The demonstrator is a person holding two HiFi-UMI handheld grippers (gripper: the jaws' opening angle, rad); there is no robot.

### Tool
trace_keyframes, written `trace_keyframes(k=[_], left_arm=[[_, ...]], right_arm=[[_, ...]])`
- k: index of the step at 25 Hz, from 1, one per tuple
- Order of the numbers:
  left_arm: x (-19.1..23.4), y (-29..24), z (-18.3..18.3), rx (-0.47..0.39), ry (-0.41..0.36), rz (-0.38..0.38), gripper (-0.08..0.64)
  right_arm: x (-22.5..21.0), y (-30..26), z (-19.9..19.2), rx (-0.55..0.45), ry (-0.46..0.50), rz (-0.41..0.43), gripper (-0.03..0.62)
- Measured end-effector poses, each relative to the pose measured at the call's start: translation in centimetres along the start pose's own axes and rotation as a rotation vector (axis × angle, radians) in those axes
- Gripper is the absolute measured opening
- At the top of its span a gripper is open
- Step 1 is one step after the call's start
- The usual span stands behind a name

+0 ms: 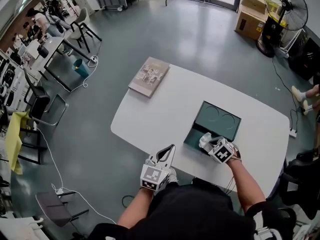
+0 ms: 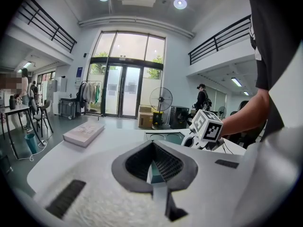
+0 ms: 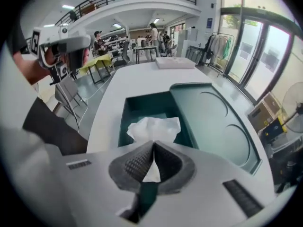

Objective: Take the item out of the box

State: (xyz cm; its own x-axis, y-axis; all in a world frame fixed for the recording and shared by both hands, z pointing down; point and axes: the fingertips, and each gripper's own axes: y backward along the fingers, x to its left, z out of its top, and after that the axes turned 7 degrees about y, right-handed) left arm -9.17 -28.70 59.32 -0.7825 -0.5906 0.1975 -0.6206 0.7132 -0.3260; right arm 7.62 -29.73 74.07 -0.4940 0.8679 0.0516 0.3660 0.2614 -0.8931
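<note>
Table (image 1: pixel 150 119): white, rounded. Open teal box (image 3: pixel 124 122) near its front edge, on the person's right side. Lid (image 3: pixel 213 122) folded out flat beside the tray, two ring marks on its inner face.

Paper (image 3: pixel 154 128): white, crumpled wad.
- Sits at the near end of the tray, risen above the rim.
- Right gripper view: wide and ruffled at the far end, narrowing to a point toward the camera. Long axis runs roughly along the jaw line, from jaws out over the tray; the narrow end points at the gripper.
- Head view: small white lump (image 1: pixel 205 140) at the tray's near corner, just beside the marker cube. No axis readable there.

Right gripper (image 3: pixel 154 144): jaws closed down on the paper's narrow end. White shows in the slot between the pads, tips meeting above it. The gripper reaches over the tray's near edge.

Left gripper (image 2: pixel 152 144): jaws together at the tips, nothing caught between them. Held off the table's front edge, well left of the box, apart from it. It faces across the table; the right cube (image 2: pixel 207 126) shows to its right.

Flat book (image 1: pixel 149 76) at the far left corner of the table, well apart from the box.
</note>
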Motion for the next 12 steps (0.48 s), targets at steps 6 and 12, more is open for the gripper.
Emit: trace_keyframes(k=[6, 12], left_arm=[[-0.5, -0.5, 0.1, -0.005, -0.010, -0.028, 0.012], [-1.1, -1.0, 0.7, -0.012, -0.030, -0.052, 0.012]], right_arm=[[-1.2, 3.5, 2.4, -0.168, -0.116, -0.071, 0.011], [-2.3, 7.7, 5.2, -0.342, -0.165, -0.174, 0.011]])
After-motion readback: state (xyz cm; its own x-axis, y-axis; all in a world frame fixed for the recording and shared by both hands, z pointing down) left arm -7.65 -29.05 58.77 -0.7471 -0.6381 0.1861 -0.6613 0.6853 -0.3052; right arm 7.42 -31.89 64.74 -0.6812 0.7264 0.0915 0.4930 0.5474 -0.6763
